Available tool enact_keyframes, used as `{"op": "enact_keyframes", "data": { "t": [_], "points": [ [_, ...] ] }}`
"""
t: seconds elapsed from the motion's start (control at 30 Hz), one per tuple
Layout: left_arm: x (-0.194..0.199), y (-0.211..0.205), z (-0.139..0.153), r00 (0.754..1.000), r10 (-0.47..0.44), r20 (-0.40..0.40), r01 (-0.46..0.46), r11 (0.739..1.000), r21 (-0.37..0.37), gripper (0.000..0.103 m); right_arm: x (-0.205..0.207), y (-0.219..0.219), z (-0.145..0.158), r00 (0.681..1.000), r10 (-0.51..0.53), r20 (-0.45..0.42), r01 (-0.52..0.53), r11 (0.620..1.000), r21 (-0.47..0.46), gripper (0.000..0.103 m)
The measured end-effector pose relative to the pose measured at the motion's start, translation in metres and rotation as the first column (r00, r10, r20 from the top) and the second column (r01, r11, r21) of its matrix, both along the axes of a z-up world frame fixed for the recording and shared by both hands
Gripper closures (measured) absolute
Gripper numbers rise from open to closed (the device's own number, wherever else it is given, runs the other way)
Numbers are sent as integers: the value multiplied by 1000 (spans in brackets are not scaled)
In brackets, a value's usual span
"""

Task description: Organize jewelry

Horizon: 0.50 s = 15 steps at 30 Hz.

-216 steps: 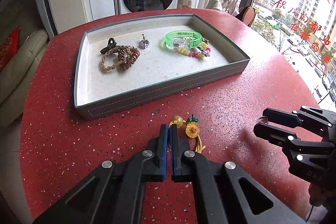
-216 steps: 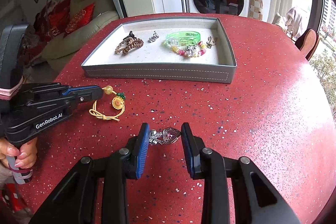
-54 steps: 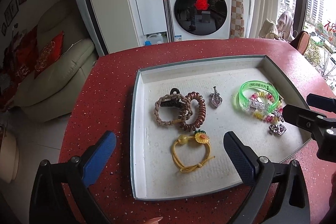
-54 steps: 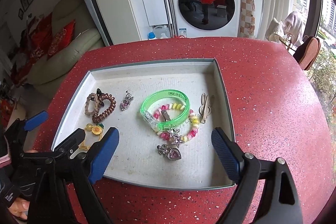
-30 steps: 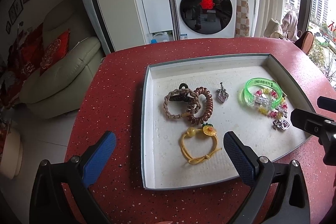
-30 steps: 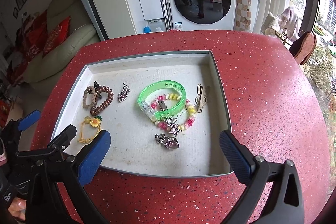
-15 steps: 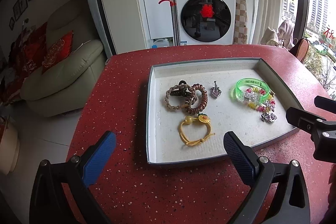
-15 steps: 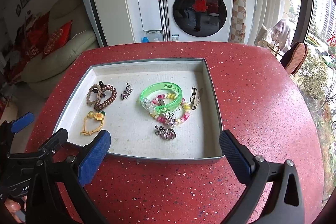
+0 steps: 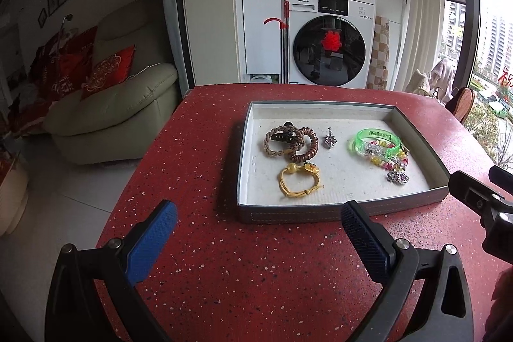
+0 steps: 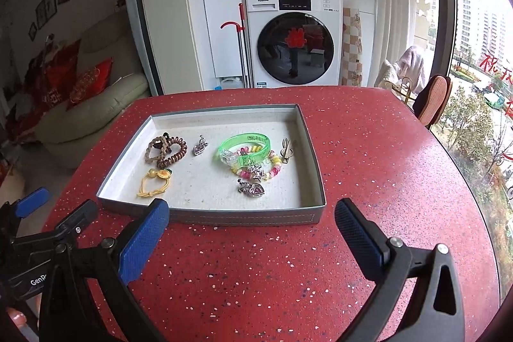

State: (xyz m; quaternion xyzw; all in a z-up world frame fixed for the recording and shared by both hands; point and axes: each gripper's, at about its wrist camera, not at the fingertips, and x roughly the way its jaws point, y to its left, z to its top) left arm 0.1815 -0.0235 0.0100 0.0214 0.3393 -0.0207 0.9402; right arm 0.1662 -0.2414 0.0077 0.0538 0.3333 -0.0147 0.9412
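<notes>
Grey tray [image 10: 250,218] holds every piece, so I hover both grippers, left [image 9: 256,233] and right [image 10: 253,234], fingers spread, empty above the table [image 10: 368,149].

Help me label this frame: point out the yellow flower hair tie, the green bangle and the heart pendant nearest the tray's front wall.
yellow flower hair tie [image 9: 296,180]: left wrist view, on its cord loop.
green bangle [image 10: 245,145]: right wrist view, on its near band.
heart pendant [image 10: 253,189]: right wrist view, on the pink stone.
</notes>
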Motion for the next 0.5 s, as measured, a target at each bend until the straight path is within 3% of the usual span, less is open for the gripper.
{"op": "enact_keyframes", "data": {
  "t": [0.3,0.5],
  "points": [
    [-29,-3,-4,996,22,83,-24,999,28,0,-27,12,-5,998,-19,66,22,998,-57,0],
    [-34,-2,-15,999,13,50,-14,1000,26,0,-33,13,-9,998,-25,63,28,998,-57,0]
  ]
}}
